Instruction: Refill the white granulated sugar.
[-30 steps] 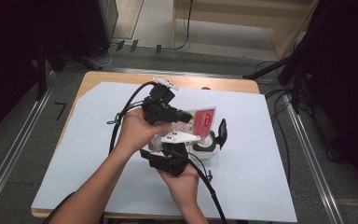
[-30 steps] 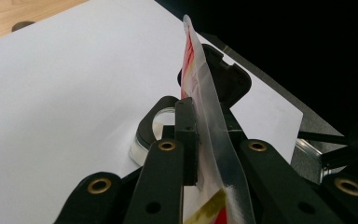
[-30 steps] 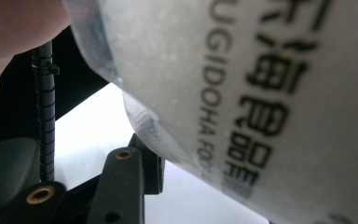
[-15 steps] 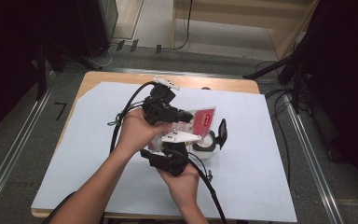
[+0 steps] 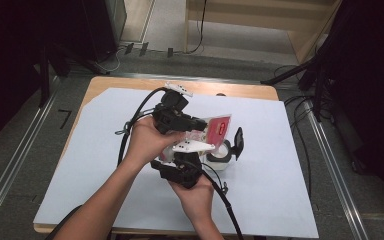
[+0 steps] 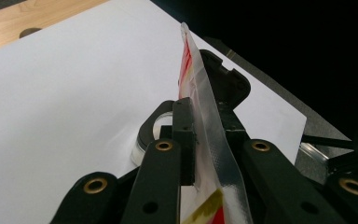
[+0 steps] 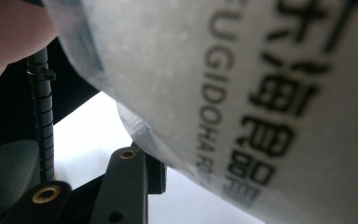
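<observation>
My left gripper (image 5: 203,125) is shut on a flat red and pink packet (image 5: 219,129), which it holds edge-up over the middle of the table. In the left gripper view the packet's clear sealed edge (image 6: 200,93) runs between the black pads. Just below the packet stands a small round white jar (image 5: 221,154) with its black flip lid (image 5: 238,140) swung open to the right. My right gripper (image 5: 205,159) reaches in from the near side, shut on the jar. Up close in the right gripper view, the jar's printed white wall (image 7: 242,102) presses against one finger (image 7: 130,182).
A large white sheet (image 5: 280,170) covers the wooden table (image 5: 250,91). Black cables (image 5: 135,120) trail from both grippers over the sheet's left part. Metal rails (image 5: 330,165) run along the floor on both sides of the table.
</observation>
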